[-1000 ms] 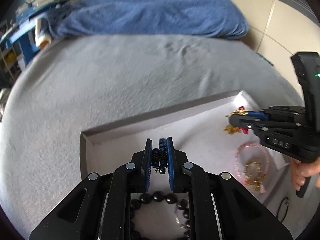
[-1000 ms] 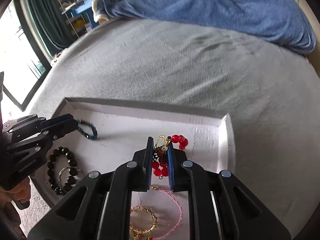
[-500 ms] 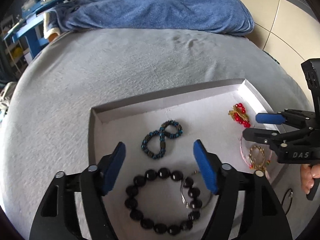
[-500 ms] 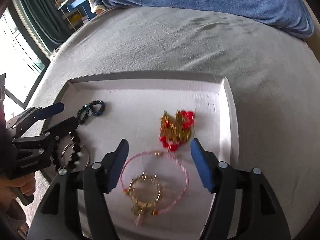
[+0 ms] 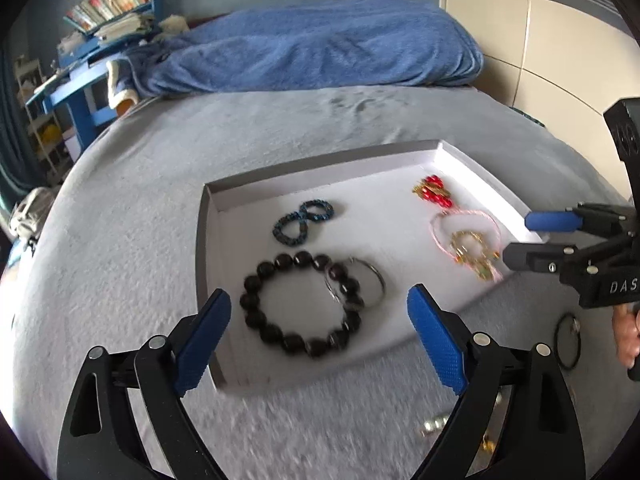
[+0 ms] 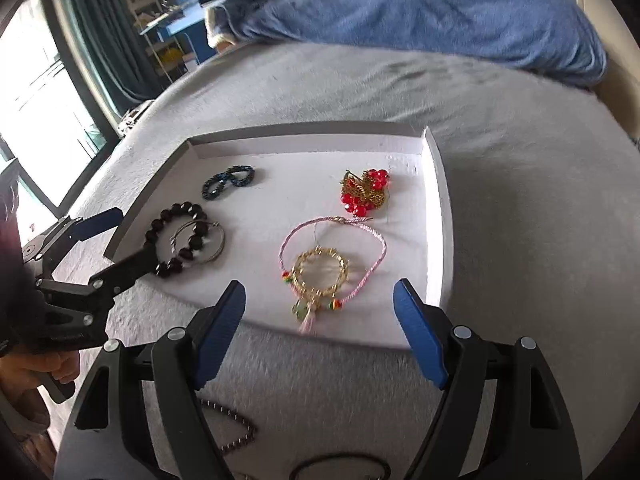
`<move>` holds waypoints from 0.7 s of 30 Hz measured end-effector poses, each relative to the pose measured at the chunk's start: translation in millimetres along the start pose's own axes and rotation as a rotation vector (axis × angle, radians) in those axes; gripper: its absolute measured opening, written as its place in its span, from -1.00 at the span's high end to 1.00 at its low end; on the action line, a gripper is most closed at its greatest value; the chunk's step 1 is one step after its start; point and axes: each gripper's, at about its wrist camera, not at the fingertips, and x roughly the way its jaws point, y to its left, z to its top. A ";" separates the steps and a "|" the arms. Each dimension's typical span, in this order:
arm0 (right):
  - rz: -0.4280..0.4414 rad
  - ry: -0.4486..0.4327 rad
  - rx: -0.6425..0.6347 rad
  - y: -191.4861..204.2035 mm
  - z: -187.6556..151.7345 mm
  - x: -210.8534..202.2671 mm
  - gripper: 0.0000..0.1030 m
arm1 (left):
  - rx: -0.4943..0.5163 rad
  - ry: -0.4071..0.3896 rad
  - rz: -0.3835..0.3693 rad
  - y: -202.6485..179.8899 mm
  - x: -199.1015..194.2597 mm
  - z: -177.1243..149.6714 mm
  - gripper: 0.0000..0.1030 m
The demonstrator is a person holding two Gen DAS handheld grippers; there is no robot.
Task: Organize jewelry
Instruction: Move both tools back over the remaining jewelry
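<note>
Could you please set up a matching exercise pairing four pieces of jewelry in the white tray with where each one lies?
Things:
1. black bead bracelet
2. red bead cluster
3. blue figure-eight band
4. gold ring bracelet

Places:
A. inside the pink cord loop
B. near the tray's far right corner
C. overlapped by silver hoops
D. towards the far left corner

Pairs: 1-C, 2-B, 3-D, 4-A

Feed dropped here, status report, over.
Left gripper and right gripper open, empty. Black bead bracelet, red bead cluster lie in white tray. Nothing in the way.
</note>
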 end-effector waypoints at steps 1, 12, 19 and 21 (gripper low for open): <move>-0.008 -0.016 -0.008 1.1 -4.1 -2.4 -0.47 | -0.002 -0.005 -0.002 -1.9 -2.7 -4.4 -0.74; -0.055 -0.164 -0.013 -0.5 -44.1 -28.2 -0.53 | -0.056 -0.070 -0.018 -16.7 -28.1 -34.1 -0.76; -0.103 -0.206 -0.006 -8.6 -78.6 -46.6 -0.53 | -0.083 -0.065 -0.020 -31.0 -41.7 -51.8 -0.76; -0.107 -0.217 0.003 -11.3 -84.2 -54.2 -0.56 | -0.089 -0.065 -0.019 -34.9 -44.6 -57.6 -0.77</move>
